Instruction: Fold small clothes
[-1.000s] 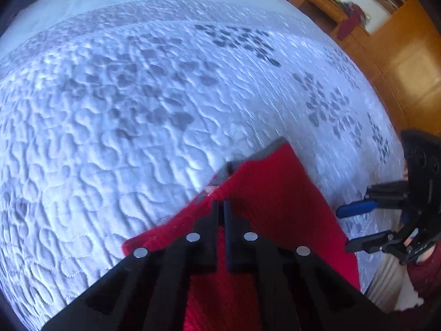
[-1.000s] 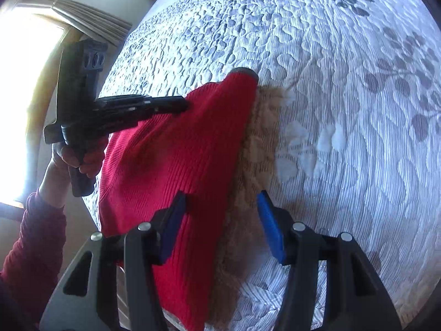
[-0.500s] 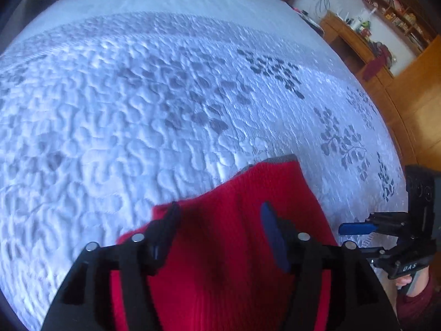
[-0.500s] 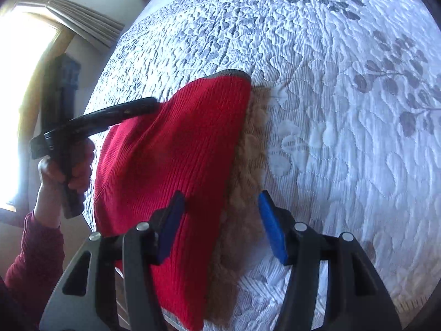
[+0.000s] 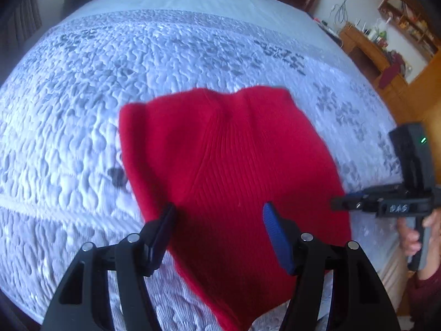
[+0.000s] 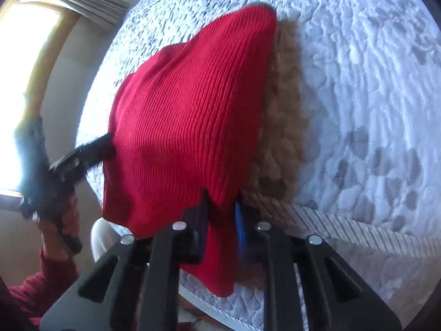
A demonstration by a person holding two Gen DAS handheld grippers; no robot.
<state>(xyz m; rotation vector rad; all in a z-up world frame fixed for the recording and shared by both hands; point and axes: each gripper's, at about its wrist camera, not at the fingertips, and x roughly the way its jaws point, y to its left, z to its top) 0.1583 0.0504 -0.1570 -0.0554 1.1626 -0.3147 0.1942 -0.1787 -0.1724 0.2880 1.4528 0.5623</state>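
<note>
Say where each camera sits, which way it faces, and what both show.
Left wrist: on the left gripper, looking forward over the red knit on the bed; jaws open, right gripper at the right edge.
Right wrist: on the right gripper, looking along the knit toward the window; jaws pinch its edge, left gripper at left.
Shared: knit, bed, the opposite gripper.

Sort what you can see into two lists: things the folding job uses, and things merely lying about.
In use:
red knit garment
tan fleecy garment
right gripper, clamped on the red knit
left gripper, open
quilted bedspread

Lying about:
wooden desk
curtain
</note>
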